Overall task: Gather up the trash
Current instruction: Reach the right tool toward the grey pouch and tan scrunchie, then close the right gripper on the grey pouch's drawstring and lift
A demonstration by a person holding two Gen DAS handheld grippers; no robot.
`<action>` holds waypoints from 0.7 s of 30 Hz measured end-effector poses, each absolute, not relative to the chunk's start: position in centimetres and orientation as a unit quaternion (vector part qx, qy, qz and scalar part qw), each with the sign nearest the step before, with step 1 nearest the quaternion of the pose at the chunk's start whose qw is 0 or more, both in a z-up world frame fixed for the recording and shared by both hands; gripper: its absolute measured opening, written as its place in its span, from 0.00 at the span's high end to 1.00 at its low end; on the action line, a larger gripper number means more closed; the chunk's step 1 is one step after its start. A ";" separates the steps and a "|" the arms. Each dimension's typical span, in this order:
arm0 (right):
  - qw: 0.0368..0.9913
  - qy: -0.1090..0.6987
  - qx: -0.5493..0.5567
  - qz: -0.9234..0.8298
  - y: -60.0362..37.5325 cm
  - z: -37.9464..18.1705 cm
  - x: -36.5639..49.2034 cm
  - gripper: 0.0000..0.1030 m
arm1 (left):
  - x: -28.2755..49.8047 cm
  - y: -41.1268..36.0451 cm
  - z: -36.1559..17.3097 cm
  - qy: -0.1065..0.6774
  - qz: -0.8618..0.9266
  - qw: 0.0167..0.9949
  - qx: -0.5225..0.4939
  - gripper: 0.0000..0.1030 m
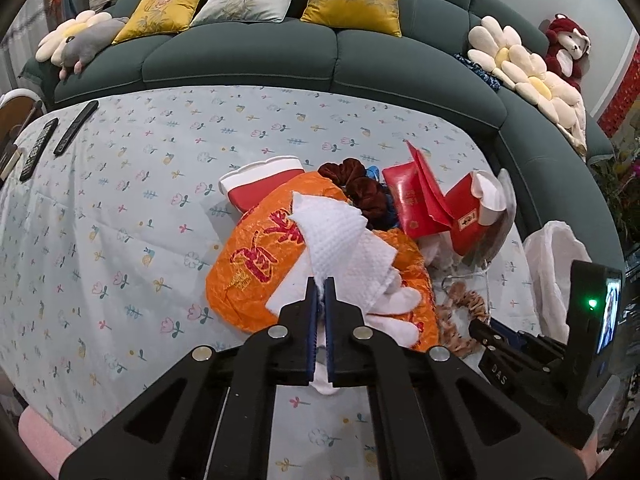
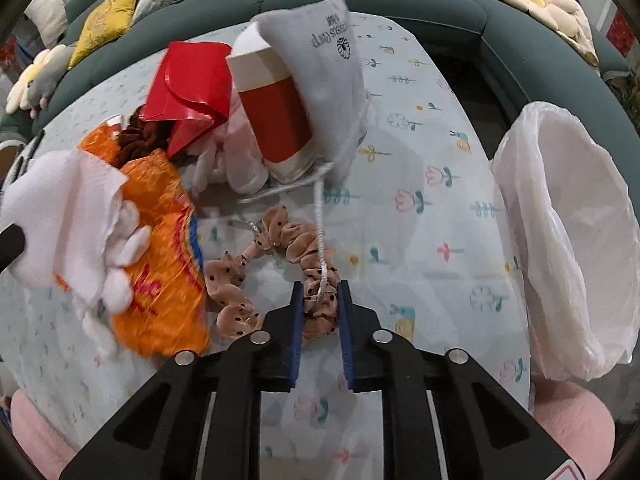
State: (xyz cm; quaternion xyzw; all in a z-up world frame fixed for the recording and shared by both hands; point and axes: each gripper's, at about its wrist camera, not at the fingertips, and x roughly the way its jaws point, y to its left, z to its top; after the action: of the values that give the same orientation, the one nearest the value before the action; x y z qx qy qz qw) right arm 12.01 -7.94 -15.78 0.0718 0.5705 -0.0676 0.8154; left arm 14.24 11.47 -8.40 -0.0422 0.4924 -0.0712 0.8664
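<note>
Bin bag (image 2: 568, 240): we count one, white, right of the right tongs.
Orange bag (image 1: 256, 264): one, ahead of the left tongs.
Left tongs (image 1: 319, 286): we see them clamped on one white paper towel (image 1: 340, 240).
Right tongs (image 2: 320, 292): partly open, straddling one dotted scrunchie (image 2: 280, 276) and a grey cord (image 2: 320, 240).
</note>
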 end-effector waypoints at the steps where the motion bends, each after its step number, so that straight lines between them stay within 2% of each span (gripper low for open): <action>1: 0.817 0.568 0.076 -0.065 -7.9 -15.4 11.5 0.87 | 14.0 11.5 -8.2 0.491 -0.072 0.867 -0.044 0.97; 13: 0.843 0.529 0.094 -0.029 -8.4 -9.7 6.9 0.88 | 10.9 9.9 -4.9 0.466 -0.098 0.878 -0.046 0.98; 21: 0.845 0.523 0.108 -0.020 -10.4 -8.5 4.8 0.88 | 9.3 7.8 -3.2 0.452 -0.123 0.883 -0.034 0.97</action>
State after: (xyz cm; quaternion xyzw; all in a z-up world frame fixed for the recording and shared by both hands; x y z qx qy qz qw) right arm 4.82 -10.41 -8.46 0.1078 0.5228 -0.0202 0.8454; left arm 9.32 7.85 -3.15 -0.0342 0.4522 -0.1225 0.8828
